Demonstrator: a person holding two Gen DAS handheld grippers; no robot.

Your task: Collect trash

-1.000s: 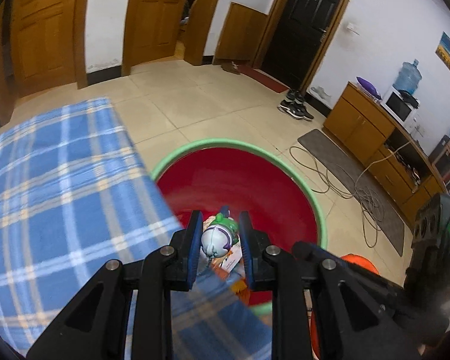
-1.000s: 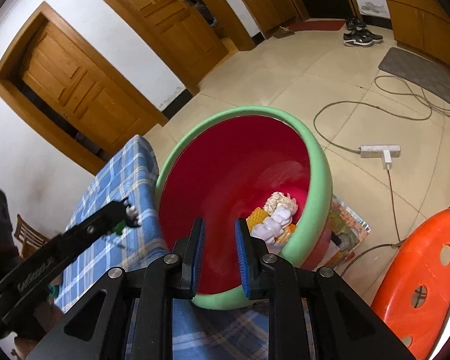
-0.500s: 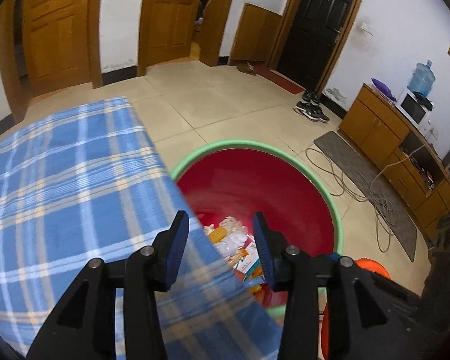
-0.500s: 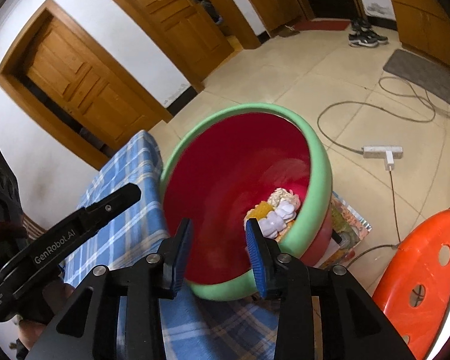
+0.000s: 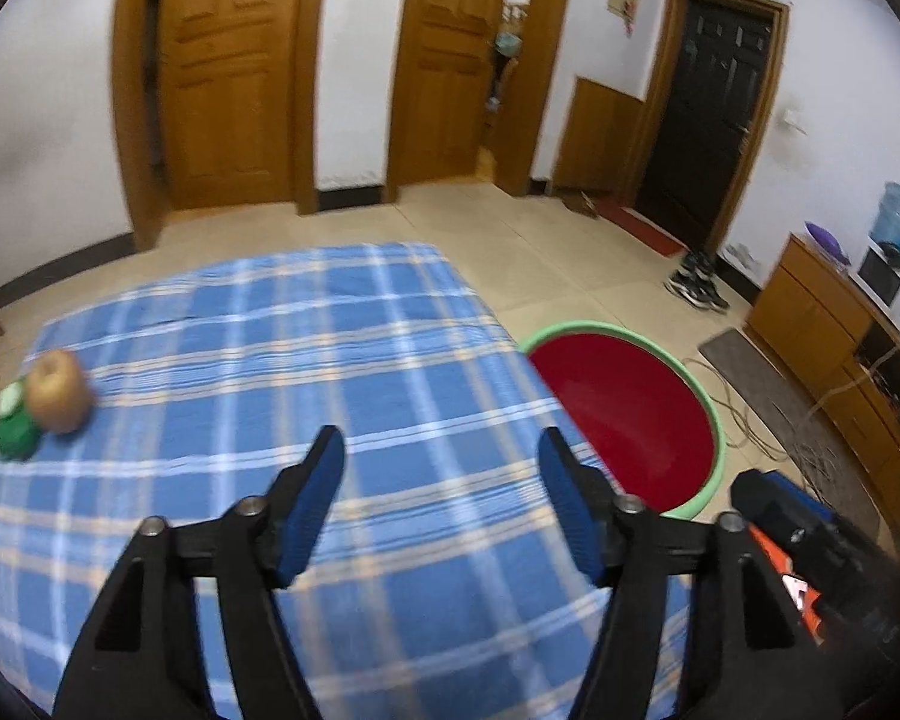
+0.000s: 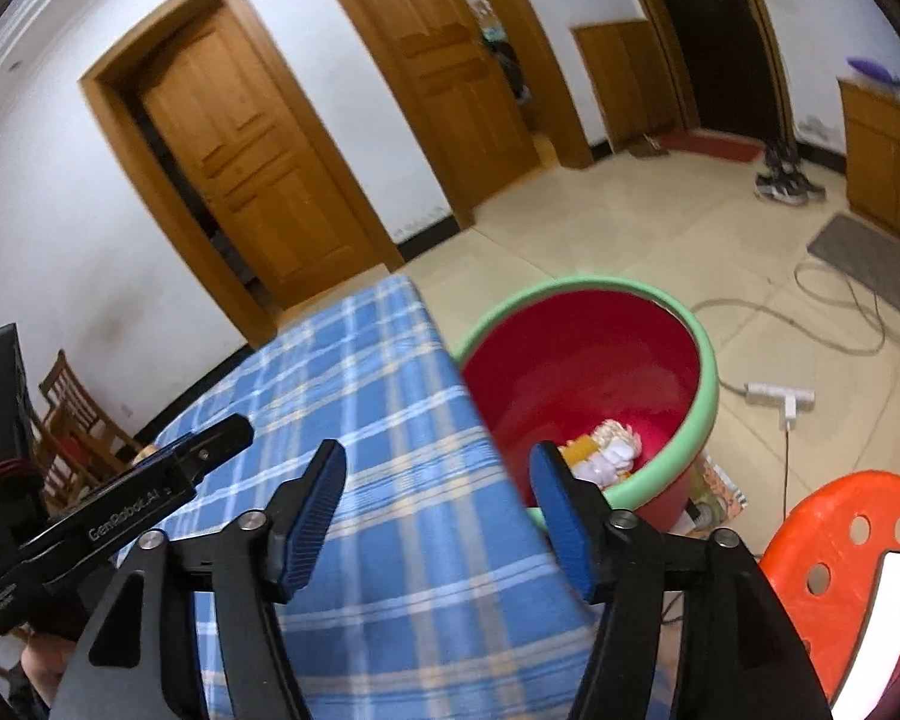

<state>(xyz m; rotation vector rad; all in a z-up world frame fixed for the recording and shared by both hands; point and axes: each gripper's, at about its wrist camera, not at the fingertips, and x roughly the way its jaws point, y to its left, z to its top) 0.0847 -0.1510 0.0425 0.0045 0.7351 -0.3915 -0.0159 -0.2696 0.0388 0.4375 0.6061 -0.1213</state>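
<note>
A red tub with a green rim (image 5: 630,414) stands on the floor beside the table's right edge; in the right wrist view the tub (image 6: 594,360) holds white and yellow trash (image 6: 600,453). My left gripper (image 5: 441,501) is open and empty above the blue plaid tablecloth (image 5: 258,348). My right gripper (image 6: 438,507) is open and empty over the table's right edge, near the tub. A brown round fruit (image 5: 59,391) and a green object (image 5: 12,423) lie at the table's far left. The left gripper's body (image 6: 108,498) shows in the right wrist view.
An orange plastic stool (image 6: 840,564) stands to the right of the tub. A power strip (image 6: 780,397) and cables lie on the tiled floor. A wooden chair (image 6: 72,420) stands at the table's left. A cabinet (image 5: 828,324) lines the right wall.
My left gripper let go of a small white and green item over the tub, opened wide, and swung left over the table. My right gripper opened wide and drew back over the table edge.
</note>
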